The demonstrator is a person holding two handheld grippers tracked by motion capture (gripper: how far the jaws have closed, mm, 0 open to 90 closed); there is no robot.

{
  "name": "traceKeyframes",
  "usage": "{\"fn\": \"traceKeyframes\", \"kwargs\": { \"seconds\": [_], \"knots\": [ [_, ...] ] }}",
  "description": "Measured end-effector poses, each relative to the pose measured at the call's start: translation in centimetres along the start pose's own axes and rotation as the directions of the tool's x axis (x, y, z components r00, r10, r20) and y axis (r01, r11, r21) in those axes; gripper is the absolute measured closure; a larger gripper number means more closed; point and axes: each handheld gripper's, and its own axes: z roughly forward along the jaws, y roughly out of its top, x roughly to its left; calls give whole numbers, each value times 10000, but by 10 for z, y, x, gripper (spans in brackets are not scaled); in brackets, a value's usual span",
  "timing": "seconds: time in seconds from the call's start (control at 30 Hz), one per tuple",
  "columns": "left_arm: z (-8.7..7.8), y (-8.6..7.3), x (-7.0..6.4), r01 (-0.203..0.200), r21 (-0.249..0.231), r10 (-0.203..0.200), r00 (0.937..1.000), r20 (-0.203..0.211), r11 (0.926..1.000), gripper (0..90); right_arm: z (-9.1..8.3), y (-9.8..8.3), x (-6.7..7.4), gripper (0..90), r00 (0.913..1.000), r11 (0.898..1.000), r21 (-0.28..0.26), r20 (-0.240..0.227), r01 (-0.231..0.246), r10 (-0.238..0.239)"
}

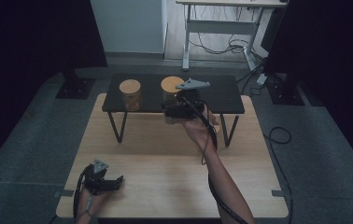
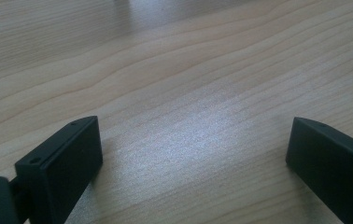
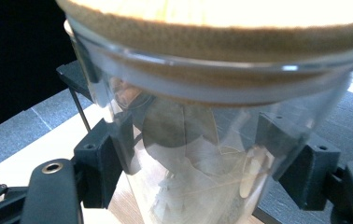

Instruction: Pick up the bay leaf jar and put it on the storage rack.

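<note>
Dim room, pale wooden table: with the right gripper clamped on the clear glass jar with a cork lid at the low black shelf's front edge and the left gripper resting wide open and empty, I judge the jar should be kept upright and moved slowly.

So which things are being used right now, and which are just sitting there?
Being used:
- clear glass jar with a round cork lid, squeezed by the right tongs
- low black shelf with thin metal legs, where that jar is

Just sitting there:
- second cork-lidded glass jar on the shelf
- left tongs, open, resting over the light wooden table
</note>
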Motion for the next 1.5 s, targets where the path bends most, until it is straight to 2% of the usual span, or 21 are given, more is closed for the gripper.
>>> {"fn": "traceKeyframes", "kwargs": {
  "seconds": [0.3, 0.57, 0.73, 1.5],
  "knots": [
    [0, 0, 0, 2, 4, -2, 10000, 2, 10000, 32, -3, 8, 0, 253, 9999, 9999, -115, 102, 53, -52],
    [0, 0, 0, 3, 7, -3, 10000, 6, 10000, 32, 3, 9, -3, 253, 9996, 9999, -36, 264, 139, -138],
    [0, 0, 0, 6, 6, -6, 10000, 9, 10000, 32, 6, 9, -6, 253, 9997, 9999, -98, 207, 92, -90],
    [0, 0, 0, 2, 27, -2, 10000, 7, 10000, 32, 24, 18, -25, 253, 9997, 9998, -168, 224, -134, 137]
  ]
}}
